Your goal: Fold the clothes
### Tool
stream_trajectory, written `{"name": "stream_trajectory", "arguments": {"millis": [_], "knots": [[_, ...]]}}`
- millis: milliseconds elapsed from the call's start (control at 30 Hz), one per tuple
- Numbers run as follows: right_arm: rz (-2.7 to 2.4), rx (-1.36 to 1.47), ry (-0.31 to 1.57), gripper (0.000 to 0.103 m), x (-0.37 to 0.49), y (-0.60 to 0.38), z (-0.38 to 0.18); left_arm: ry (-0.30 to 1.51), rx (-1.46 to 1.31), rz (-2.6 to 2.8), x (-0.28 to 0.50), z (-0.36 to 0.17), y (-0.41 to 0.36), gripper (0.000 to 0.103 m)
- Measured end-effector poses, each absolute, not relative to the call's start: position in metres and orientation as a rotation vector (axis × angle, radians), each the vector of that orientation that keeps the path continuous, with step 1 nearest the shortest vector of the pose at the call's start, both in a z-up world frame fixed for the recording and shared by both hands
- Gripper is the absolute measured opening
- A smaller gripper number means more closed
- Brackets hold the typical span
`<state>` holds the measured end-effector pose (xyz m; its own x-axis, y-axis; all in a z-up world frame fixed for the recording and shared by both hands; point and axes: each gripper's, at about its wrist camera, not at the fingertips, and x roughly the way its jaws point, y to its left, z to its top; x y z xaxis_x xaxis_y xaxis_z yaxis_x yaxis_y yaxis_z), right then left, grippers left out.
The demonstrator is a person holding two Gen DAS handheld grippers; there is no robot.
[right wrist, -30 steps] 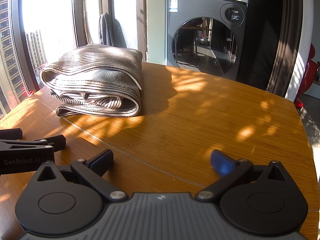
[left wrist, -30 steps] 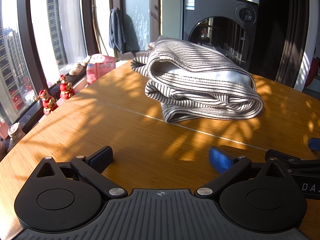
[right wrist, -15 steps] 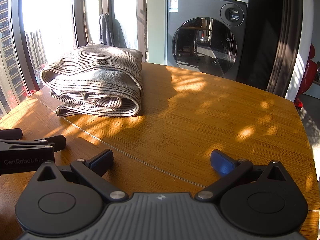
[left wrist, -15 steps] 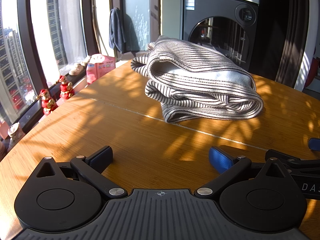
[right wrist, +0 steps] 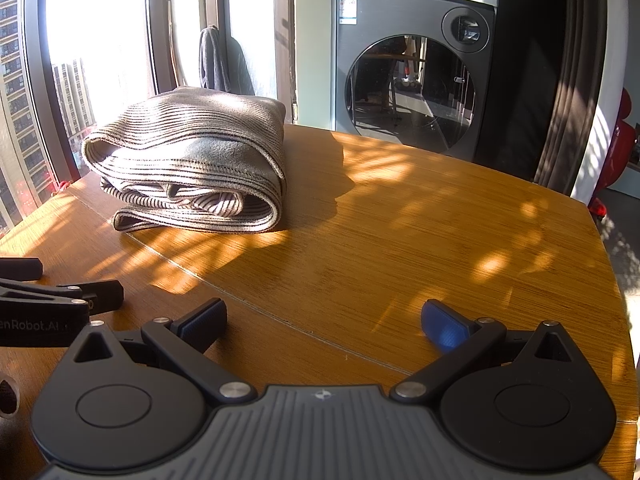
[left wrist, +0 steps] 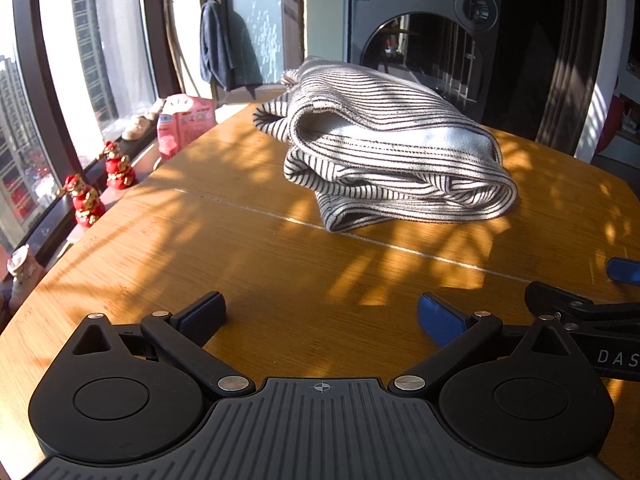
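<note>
Wooden table [left wrist: 280,272], striped folded garment [left wrist: 392,160].

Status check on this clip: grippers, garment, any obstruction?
Left gripper open, empty. Right gripper open, empty. Striped garment lies folded on wooden table, untouched. Nothing between grippers and garment.

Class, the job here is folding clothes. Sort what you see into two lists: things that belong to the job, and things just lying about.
Belongs to the job:
striped garment, folded on the wooden table
left gripper, open
right gripper, open

Just lying about:
pink carton
red figurines on the window sill
dark cloth hanging by the window
washing machine
</note>
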<state>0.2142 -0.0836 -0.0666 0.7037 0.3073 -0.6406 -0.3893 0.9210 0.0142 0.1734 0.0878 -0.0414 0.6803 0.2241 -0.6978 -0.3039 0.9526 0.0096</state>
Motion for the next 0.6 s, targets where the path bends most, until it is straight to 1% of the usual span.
{"name": "stream_trajectory", "arguments": {"millis": [367,600], "knots": [[0.388,-0.126,0.689,0.103,0.2142,-0.0837,-0.0667,0.745,-0.138,0.3,0.167,-0.0411,0.0902,0.103],[0.388,-0.127,0.689,0.103,0.2143,-0.0832,-0.0668,0.758,-0.11,0.307,0.1685,-0.0417,0.0853,0.103]]}}
